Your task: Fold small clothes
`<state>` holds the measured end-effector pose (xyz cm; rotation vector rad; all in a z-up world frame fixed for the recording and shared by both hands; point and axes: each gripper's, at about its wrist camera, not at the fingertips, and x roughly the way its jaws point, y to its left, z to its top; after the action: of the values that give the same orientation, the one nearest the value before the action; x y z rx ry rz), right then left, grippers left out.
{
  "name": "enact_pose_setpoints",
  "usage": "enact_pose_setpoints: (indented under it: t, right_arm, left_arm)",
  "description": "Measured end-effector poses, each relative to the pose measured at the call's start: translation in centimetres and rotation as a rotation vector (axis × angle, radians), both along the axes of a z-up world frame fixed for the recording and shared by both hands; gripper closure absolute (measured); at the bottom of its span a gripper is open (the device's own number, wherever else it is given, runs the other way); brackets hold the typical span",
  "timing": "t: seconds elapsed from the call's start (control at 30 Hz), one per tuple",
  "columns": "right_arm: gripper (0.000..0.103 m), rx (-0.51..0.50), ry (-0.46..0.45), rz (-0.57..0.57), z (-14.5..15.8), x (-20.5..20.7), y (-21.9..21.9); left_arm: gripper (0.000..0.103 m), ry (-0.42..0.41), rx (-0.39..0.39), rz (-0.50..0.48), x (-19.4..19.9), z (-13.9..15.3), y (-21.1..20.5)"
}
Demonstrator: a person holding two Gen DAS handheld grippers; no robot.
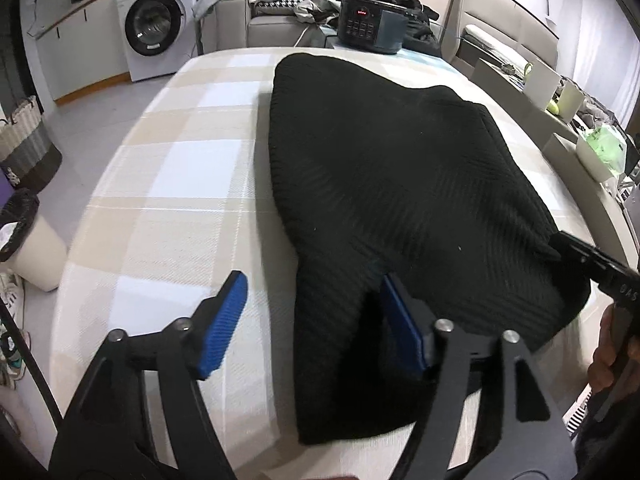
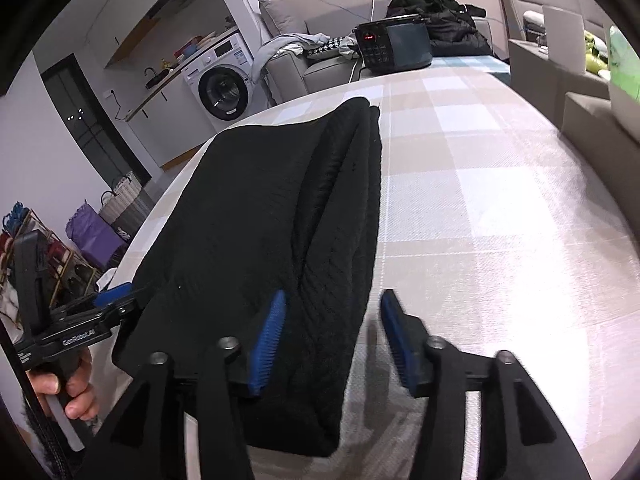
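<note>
A black knit garment (image 1: pixel 392 184) lies folded on the plaid-covered table (image 1: pixel 184 184); it also shows in the right wrist view (image 2: pixel 256 216). My left gripper (image 1: pixel 312 320) is open around the garment's near left edge; its right blue pad (image 1: pixel 400 320) is tucked under a fold, its left pad (image 1: pixel 224 320) is over bare cloth. My right gripper (image 2: pixel 332 336) is open astride the garment's near right edge. The right gripper also shows in the left wrist view (image 1: pixel 592 264), touching the garment's right corner.
A black appliance with a red display (image 1: pixel 372 24) stands at the table's far end. A washing machine (image 1: pixel 156 28) and sofa with piled clothes stand behind. Baskets and a bin (image 1: pixel 24 240) stand on the floor left. Boxes (image 1: pixel 592 148) line the right.
</note>
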<state>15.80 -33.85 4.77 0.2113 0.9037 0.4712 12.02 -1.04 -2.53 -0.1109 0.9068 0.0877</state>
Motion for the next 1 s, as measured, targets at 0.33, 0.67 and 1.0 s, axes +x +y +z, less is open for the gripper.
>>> enact_pose_setpoints:
  t: [0.33, 0.67, 1.0]
  right_arm:
    - [0.018, -0.125, -0.051, 0.048, -0.2, -1.1, 0.5]
    - [0.017, -0.124, -0.060, 0.006, -0.7, -3.3, -1.1]
    - [0.058, 0.026, -0.009, 0.056, -1.2, -4.8, -0.9]
  left_arm:
    - [0.012, -0.010, 0.020, -0.028, -3.2, -0.7, -1.2]
    - [0.003, -0.062, 0.010, -0.095, -5.6, -0.5, -0.3]
    - [0.002, -0.018, 0.071, -0.118, -5.3, -1.1, -0.8]
